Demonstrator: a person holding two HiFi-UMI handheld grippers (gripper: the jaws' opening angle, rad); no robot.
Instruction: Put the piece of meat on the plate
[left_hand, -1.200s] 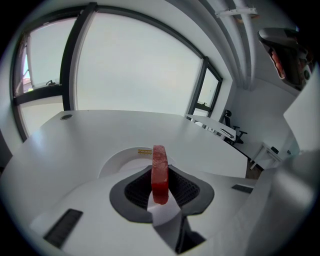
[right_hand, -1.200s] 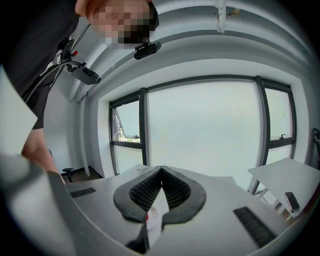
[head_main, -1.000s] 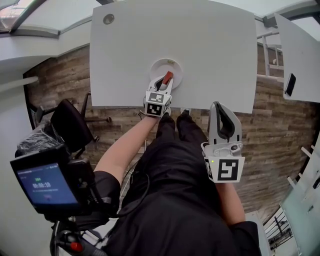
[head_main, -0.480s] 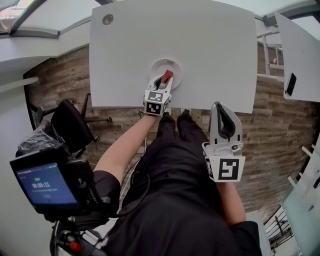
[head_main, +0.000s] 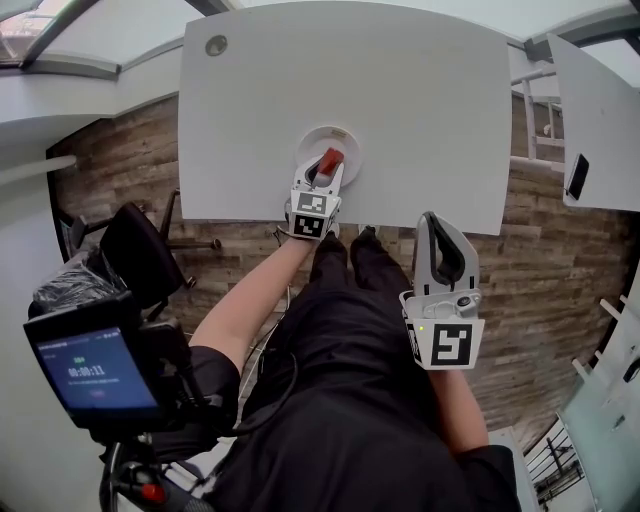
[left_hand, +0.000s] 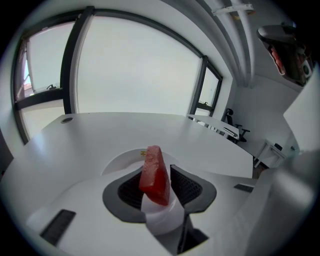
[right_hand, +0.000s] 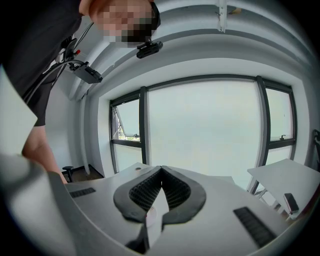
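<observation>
Left fingers (left_hand: 187, 187) opening wider round meat (left_hand: 154, 172)

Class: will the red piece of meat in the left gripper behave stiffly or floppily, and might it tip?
Probably stiff: the piece of meat stands as a sharp-edged wedge, unsagging, between the left gripper's opening jaws. Likely light, as a pinch low down carries it. Narrow and upright over the plate, it may topple when released.
</observation>
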